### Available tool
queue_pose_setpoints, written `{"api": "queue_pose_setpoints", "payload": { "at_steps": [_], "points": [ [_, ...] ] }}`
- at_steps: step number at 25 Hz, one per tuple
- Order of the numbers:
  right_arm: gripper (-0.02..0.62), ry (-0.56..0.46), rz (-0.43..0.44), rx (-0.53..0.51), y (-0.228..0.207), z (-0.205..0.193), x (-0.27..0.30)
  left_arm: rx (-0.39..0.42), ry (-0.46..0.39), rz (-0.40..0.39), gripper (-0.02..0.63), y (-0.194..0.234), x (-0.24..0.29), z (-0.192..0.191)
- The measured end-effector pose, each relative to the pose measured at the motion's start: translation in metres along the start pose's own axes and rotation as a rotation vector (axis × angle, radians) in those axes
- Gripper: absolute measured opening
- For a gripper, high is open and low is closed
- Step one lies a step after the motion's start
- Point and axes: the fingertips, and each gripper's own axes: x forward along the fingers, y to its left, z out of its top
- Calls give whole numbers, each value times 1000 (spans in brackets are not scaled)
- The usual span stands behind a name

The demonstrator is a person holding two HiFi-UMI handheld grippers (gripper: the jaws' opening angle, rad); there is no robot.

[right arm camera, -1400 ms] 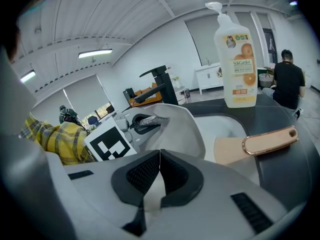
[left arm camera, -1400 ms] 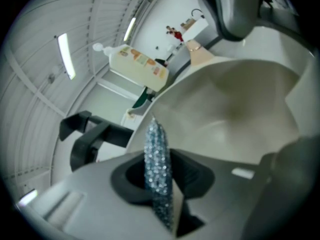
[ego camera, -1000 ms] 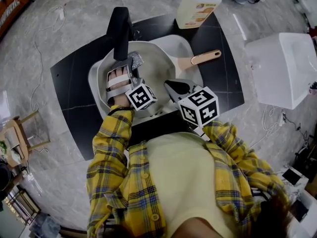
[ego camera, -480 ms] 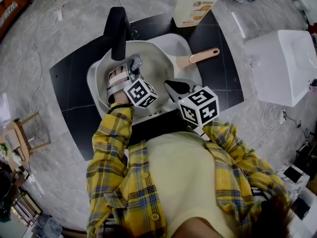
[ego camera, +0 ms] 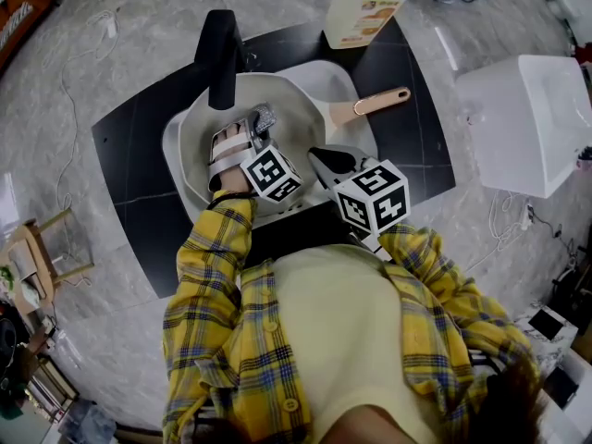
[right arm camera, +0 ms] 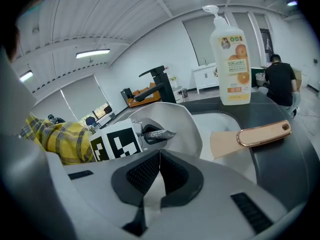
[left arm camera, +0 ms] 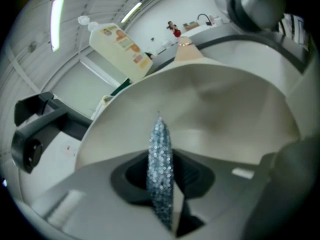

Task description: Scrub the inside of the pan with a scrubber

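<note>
A cream pan [ego camera: 298, 137] lies in the white sink [ego camera: 338, 80], its pale wooden handle [ego camera: 381, 102] pointing right. My left gripper [ego camera: 254, 123] is inside the pan, shut on a glittery silver scrubber [ego camera: 262, 117] that stands edge-on between the jaws [left arm camera: 161, 169] against the pan's inner wall [left arm camera: 215, 109]. My right gripper [ego camera: 322, 163] is at the pan's near right rim with its jaws closed on the white rim [right arm camera: 157, 156]. The right gripper view also shows the scrubber [right arm camera: 156, 134] and the handle [right arm camera: 262, 133].
A black faucet [ego camera: 220, 49] rises over the sink's far left edge. A soap bottle [ego camera: 365, 7] stands on the black counter [ego camera: 139, 146] behind the sink. A white box [ego camera: 527, 123] sits on the floor to the right.
My left gripper has slid the scrubber slightly to the right, toward the pan's middle. The right gripper and the pan have stayed put.
</note>
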Motion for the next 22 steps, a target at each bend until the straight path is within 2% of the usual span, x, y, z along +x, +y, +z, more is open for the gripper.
{"api": "queue_pose_setpoints", "payload": {
  "at_steps": [6, 11, 22],
  "points": [
    [14, -11, -23, 7, -3, 1, -4, 54, -12, -11, 92, -13, -4, 8],
    [14, -15, -41, 15, -6, -1, -7, 63, -27, -29, 92, -24, -7, 12],
    [14, -18, -50, 18, -1, -3, -7, 85, -47, -121, 92, -49, -15, 16]
  ]
}}
